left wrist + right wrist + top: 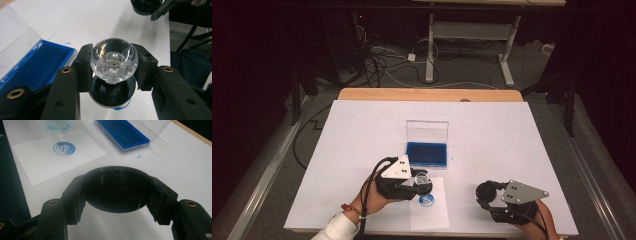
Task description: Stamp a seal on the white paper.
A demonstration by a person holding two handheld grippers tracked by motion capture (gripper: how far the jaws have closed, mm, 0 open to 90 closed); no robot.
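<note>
A round stamp with a clear faceted knob and a black base sits between the jaws of my left gripper, which is shut on the knob. In the high view the left gripper holds the stamp just above a white paper sheet that bears a round blue print. My right gripper is shut on a round black cap, held low over the table at the front right. The print lies on the paper beyond it.
An open blue ink pad with its clear lid upright stands at the table's middle, just beyond the left gripper. A small blue smudge marks the white table cover. Cables and a desk frame lie on the floor behind.
</note>
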